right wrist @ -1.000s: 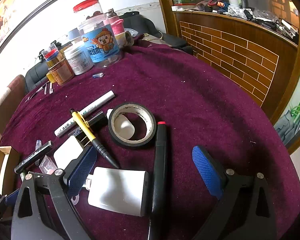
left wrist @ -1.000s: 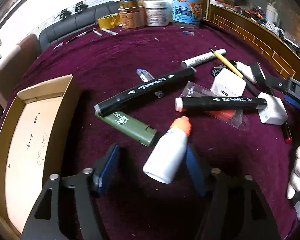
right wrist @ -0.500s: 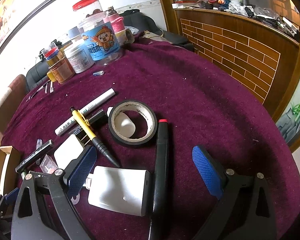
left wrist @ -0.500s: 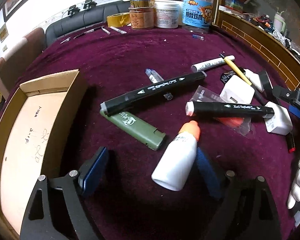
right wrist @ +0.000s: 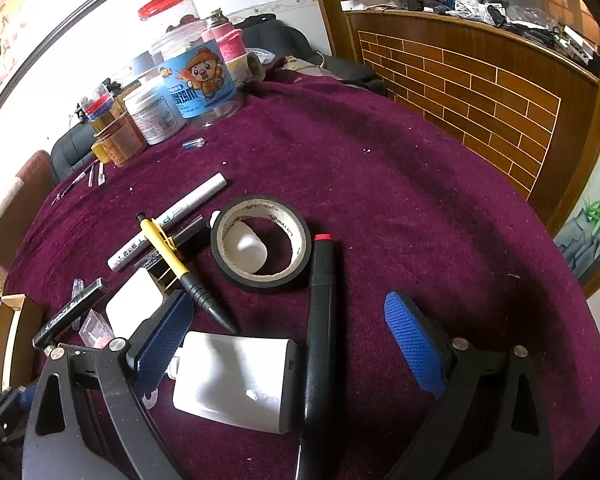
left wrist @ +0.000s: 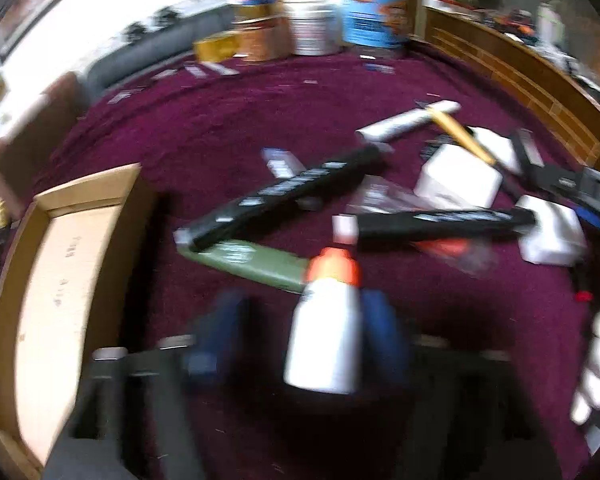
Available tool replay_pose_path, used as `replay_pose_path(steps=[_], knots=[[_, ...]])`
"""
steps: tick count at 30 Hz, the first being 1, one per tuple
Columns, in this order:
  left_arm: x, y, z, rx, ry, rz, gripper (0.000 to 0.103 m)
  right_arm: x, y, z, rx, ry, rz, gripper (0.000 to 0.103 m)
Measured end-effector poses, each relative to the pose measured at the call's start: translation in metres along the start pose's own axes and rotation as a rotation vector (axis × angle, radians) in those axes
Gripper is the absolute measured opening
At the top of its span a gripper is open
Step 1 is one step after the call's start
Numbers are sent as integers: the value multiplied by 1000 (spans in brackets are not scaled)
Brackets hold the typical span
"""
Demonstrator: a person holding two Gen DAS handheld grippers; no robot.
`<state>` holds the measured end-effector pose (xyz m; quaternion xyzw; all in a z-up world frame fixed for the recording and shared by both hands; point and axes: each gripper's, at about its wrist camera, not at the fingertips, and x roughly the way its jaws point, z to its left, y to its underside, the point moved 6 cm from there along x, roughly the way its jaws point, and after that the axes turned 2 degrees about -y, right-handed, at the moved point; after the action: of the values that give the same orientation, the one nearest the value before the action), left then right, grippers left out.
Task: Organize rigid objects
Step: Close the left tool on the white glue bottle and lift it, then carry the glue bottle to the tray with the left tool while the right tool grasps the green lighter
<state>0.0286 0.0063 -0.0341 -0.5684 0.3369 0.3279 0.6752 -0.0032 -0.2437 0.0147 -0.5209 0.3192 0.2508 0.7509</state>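
The left wrist view is blurred by motion. My left gripper (left wrist: 300, 332) is open around a white bottle with an orange cap (left wrist: 326, 336); the bottle rests against the right pad (left wrist: 382, 332), with a gap to the left pad (left wrist: 220, 328). A green lighter (left wrist: 252, 260) and two black markers (left wrist: 288, 196) lie beyond it. An open cardboard box (left wrist: 56, 280) stands at the left. My right gripper (right wrist: 288, 340) is open over a white charger (right wrist: 236, 380) and a black pen with a red end (right wrist: 320, 320), touching neither.
A roll of black tape (right wrist: 260, 242), a yellow pen (right wrist: 180, 264) and a white marker (right wrist: 168, 224) lie ahead of my right gripper. Jars and tubs (right wrist: 196, 76) stand at the table's far edge. A brick-patterned wooden counter (right wrist: 480, 92) borders the right side.
My left gripper has swung and narrowed around the white bottle, which now stands more upright against the right pad. The right gripper has stayed in place.
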Motion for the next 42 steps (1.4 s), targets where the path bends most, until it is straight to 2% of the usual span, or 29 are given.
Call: replay_pose_path(steps=[1,2,4,6,8,12,16,18,19,21,22,23,25,27,29,32,33,36,40,41,42], knots=[[5,1,7,-43,18,7,89,0,0,0,-1,1,0,97],[7,3,13,-93,68,23,88,0,0,0,-1,4,-1,97],[3,4,16,-91,74,32,77,-1,0,0,0,9,-6,97],[-6,8,13,-59,111,17,31,-3,0,-1,3,12,-15,97],[-14,14,8,-43,180,21,23,-3,-1,-2,4,17,-18,97],[-37,28,15,-82,267,-3,23,-1,-1,-2,5,36,-14,97],[-74,38,51,-185,378,-62,23,-1,0,-3,-9,73,6,97],[-94,46,73,-228,416,-99,23,-12,3,3,-82,152,3,97],[-100,48,83,-243,422,-116,23,-23,4,10,-122,160,-22,97],[-109,54,103,-274,429,-149,23,-61,7,36,-215,140,-120,98],[-111,59,114,-299,428,-158,23,-74,9,50,-251,106,-149,98],[-110,62,124,-325,433,-156,23,-85,13,70,-292,28,-158,99],[-107,67,140,-374,449,-150,23,-86,22,102,-347,-107,-88,103],[-104,73,152,-412,459,-152,23,-70,34,136,-415,-174,62,102],[-105,81,163,-442,471,-153,23,-59,45,167,-485,-218,111,99],[-103,89,179,-467,466,-149,23,-36,67,214,-650,-231,182,98],[-103,91,184,-474,462,-147,23,-23,75,227,-689,-223,218,93],[-104,99,207,-503,441,-157,23,8,83,247,-732,-186,271,85],[-101,107,228,-545,413,-165,23,39,87,261,-744,-176,339,84],[-98,108,231,-556,414,-160,23,44,89,264,-741,-181,359,75],[-93,110,233,-569,415,-152,23,49,92,268,-739,-186,375,72]])
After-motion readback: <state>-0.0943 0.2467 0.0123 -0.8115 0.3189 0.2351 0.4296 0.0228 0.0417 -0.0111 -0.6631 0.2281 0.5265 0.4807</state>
